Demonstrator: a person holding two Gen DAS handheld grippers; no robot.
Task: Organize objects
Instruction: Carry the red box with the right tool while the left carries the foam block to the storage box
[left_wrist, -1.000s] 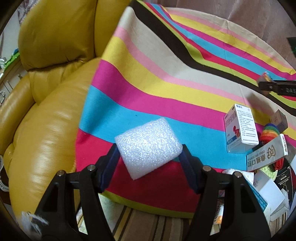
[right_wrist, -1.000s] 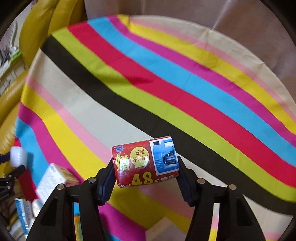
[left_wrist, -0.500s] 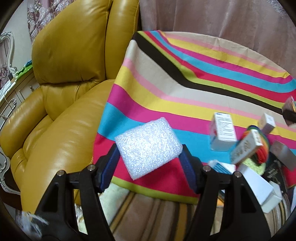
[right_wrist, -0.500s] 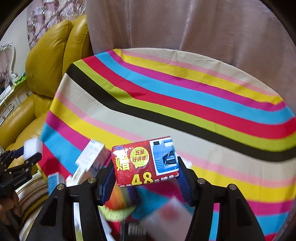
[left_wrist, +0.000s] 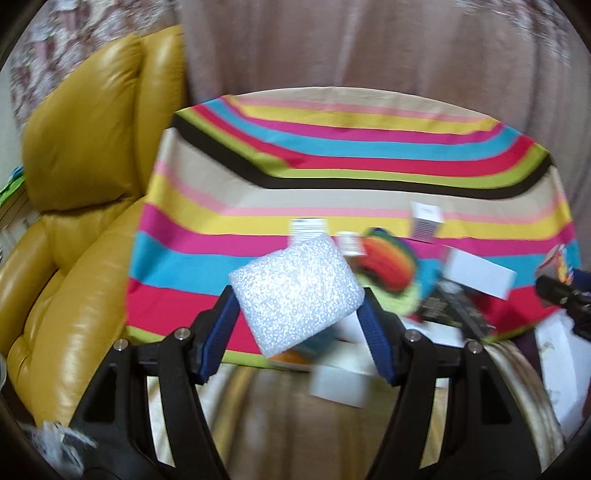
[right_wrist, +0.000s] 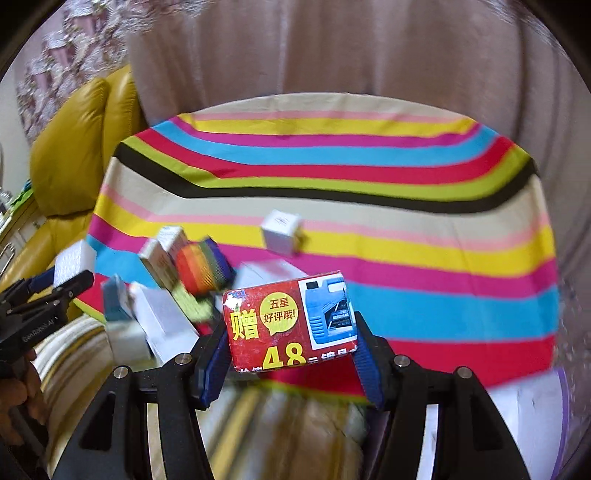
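Squarely between left fingers (left_wrist: 221, 325): foam block (left_wrist: 295, 295).

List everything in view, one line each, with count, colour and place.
foam block: 1, white, between the left gripper's pads
red roll: 1, red with yellow print, between the right gripper's pads
striped cloth: 1, multicolour, covering the table
rainbow bundle: 1, multicolour, in the pile at the near left
small boxes: several, mostly white, blurred, one apart mid-cloth
armchair: 1, mustard yellow, left
curtain: pinkish, behind
left gripper: 1, black, blue pads
right gripper: 1, black, blue pads
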